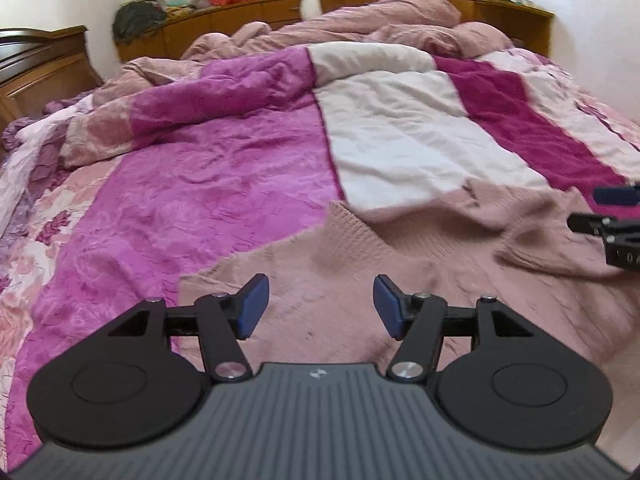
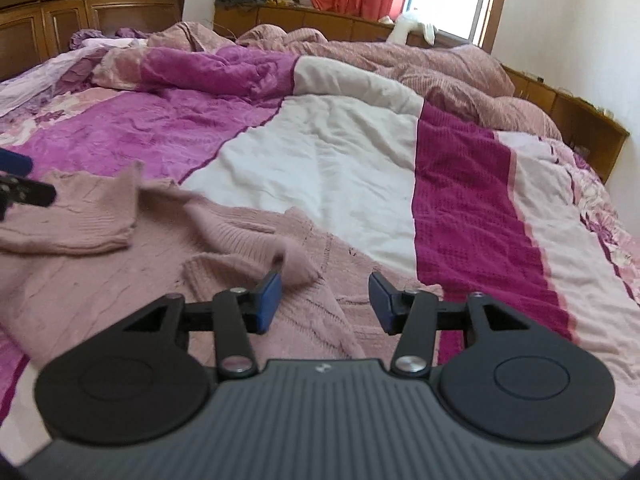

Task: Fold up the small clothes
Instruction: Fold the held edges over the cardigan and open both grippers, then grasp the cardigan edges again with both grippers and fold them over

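Observation:
A dusty-pink knit sweater [image 1: 420,280] lies spread on the bed, partly folded, with one sleeve [image 2: 80,220] laid across its body and another fold of knit [image 2: 256,240] in front of the right gripper. My left gripper [image 1: 321,306] is open and empty, hovering over the sweater's body. My right gripper [image 2: 325,302] is open and empty over the sweater's right side, its left finger close to the folded sleeve end. The right gripper shows at the right edge of the left wrist view [image 1: 608,216]; the left gripper shows at the left edge of the right wrist view [image 2: 20,188].
The bed is covered by a patchwork quilt [image 1: 224,184] of magenta, white and pink panels. A rumpled pink duvet [image 1: 380,16] lies at the far end. Wooden headboard shelves [image 2: 580,120] and a dark wooden cabinet [image 2: 80,8] border the bed.

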The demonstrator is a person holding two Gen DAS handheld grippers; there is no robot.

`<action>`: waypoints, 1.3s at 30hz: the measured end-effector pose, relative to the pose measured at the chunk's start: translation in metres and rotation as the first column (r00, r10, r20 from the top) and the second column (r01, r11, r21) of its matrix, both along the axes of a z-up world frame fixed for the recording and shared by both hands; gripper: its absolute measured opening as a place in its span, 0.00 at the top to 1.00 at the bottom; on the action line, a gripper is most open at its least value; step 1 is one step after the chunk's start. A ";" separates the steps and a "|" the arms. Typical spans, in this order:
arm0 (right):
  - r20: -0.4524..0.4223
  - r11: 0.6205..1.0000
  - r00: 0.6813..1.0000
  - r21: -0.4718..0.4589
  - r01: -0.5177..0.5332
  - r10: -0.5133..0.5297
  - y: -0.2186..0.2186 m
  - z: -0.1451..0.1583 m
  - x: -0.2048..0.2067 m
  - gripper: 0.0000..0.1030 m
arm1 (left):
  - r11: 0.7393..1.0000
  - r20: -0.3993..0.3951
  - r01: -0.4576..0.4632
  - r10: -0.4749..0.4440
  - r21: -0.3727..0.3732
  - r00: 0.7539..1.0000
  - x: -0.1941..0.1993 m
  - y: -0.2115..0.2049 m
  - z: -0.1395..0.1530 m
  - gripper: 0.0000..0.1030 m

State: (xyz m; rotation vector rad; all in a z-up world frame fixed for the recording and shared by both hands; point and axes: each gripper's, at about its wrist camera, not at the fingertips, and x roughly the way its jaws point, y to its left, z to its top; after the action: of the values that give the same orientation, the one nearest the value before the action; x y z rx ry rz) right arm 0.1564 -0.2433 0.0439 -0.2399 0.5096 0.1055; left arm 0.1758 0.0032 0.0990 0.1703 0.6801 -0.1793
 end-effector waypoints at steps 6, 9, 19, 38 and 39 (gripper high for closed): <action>-0.013 0.998 0.998 0.003 -0.063 0.063 0.005 -0.001 -0.017 0.50 | 0.997 -0.033 0.068 -0.067 0.039 0.997 -0.010 -0.013 -0.017 0.36; -0.034 0.996 0.995 -0.016 -0.092 0.091 0.008 -0.008 -0.018 0.50 | 0.994 -0.049 0.086 -0.083 0.065 0.995 -0.012 -0.016 -0.026 0.36; -0.085 0.996 0.993 -0.032 -0.088 0.085 0.012 -0.037 -0.010 0.50 | 0.977 -0.030 0.106 -0.103 0.186 0.994 -0.009 -0.023 -0.051 0.33; 0.028 0.995 0.998 0.078 0.056 -0.059 -0.016 -0.017 0.020 0.89 | 0.990 0.130 -0.119 0.109 0.069 0.985 0.024 0.014 -0.021 0.89; 0.028 0.993 0.996 0.093 0.077 -0.080 -0.022 -0.016 0.024 0.89 | 0.989 0.126 -0.137 0.129 0.058 0.984 0.030 0.022 -0.020 0.89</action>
State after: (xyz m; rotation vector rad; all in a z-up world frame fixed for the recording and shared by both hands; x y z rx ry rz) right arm 0.1808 -0.2651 0.0275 -0.1314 0.4804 0.0479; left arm 0.2058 0.0253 0.0795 0.1975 0.5733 -0.0174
